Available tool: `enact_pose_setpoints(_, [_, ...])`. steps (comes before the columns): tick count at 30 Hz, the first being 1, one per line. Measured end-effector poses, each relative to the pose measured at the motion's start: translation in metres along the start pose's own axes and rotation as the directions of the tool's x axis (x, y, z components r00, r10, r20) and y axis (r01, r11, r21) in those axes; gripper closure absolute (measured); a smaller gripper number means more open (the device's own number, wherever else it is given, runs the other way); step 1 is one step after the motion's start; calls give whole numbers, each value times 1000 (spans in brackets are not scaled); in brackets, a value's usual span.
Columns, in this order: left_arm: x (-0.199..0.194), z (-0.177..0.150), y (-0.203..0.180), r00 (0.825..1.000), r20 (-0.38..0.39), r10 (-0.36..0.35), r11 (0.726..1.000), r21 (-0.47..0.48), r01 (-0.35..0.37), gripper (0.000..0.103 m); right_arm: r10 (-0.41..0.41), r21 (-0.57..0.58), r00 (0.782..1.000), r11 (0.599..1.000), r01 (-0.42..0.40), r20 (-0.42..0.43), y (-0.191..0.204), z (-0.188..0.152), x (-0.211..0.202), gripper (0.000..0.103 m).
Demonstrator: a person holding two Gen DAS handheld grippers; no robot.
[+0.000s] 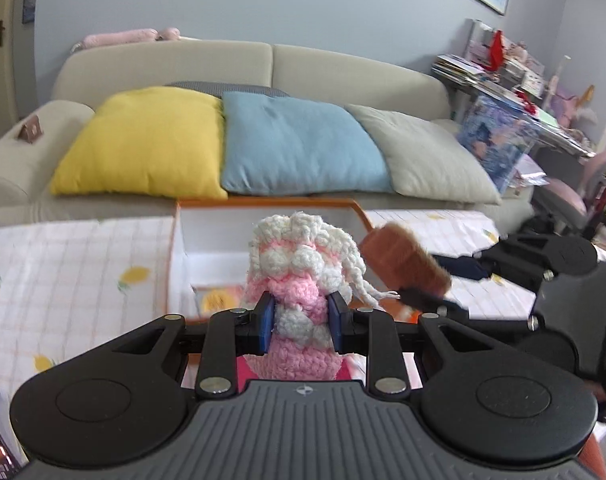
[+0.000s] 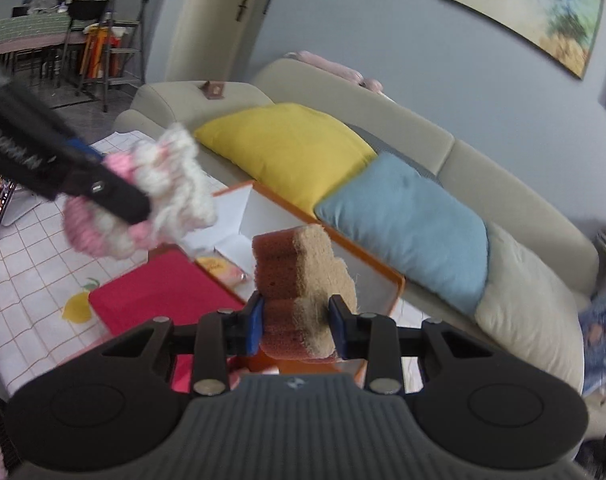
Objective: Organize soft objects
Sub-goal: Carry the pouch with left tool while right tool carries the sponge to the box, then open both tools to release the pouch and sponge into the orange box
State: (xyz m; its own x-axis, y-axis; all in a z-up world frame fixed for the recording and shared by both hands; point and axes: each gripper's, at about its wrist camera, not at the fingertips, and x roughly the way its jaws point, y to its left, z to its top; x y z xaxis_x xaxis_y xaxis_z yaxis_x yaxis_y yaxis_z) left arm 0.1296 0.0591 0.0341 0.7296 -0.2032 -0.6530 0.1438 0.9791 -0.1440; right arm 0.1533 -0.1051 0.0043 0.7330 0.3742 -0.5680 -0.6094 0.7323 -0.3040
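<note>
Left gripper (image 1: 301, 317): pinching pink-and-white crochet piece (image 1: 303, 272), aloft over orange-rimmed box (image 1: 263, 203) | right gripper (image 2: 295, 321): clamped on brown sponge (image 2: 303, 280), at 3 o'clock of crochet | box on lemon-print cloth (image 1: 63, 264), sofa (image 1: 163, 64) at 12.

A: What do I see behind my work?
B: A beige sofa (image 1: 323, 68) with three cushions in a row: the yellow cushion (image 1: 143, 144), the blue cushion (image 1: 299, 148) and the pale cushion (image 1: 427, 156).
A: And above?
B: A framed painting (image 2: 531, 8) hangs on the grey-blue wall (image 1: 263, 0). The lemon-print cloth (image 1: 63, 272) covers the surface.
</note>
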Motion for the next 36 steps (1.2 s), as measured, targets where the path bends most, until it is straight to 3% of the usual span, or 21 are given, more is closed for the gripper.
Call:
enact_pose_setpoints(4, [28, 17, 16, 1000, -31, 1, 999, -40, -2, 72, 52, -37, 998, 998, -53, -17, -3, 16, 38, 70])
enact_pose_setpoints(12, [92, 28, 43, 990, -111, 84, 994, -67, -92, 72, 102, -85, 991, 990, -109, -87, -5, 31, 112, 70])
enact_pose_setpoints(17, [131, 25, 65, 984, -153, 87, 984, -139, -108, 72, 144, 11, 977, 990, -144, -155, -11, 30, 152, 70])
enact_pose_setpoints(21, [154, 17, 71, 977, -180, 116, 983, -118, -138, 72, 192, 101, 965, 979, -176, -179, -12, 29, 173, 70])
enact_pose_setpoints(27, [174, 10, 79, 965, -221, 140, 977, -127, -171, 69, 178, 76, 966, 983, -166, -188, 0, 29, 195, 69])
enact_pose_setpoints(32, [178, 8, 82, 958, -238, 161, 973, -127, -195, 52, 219, 92, 952, 975, -204, -214, 5, 30, 201, 63])
enact_pose_setpoints(36, [167, 10, 83, 967, -190, 168, 974, -121, -193, 35, 261, 146, 941, 961, -234, -213, 1, 28, 200, 60])
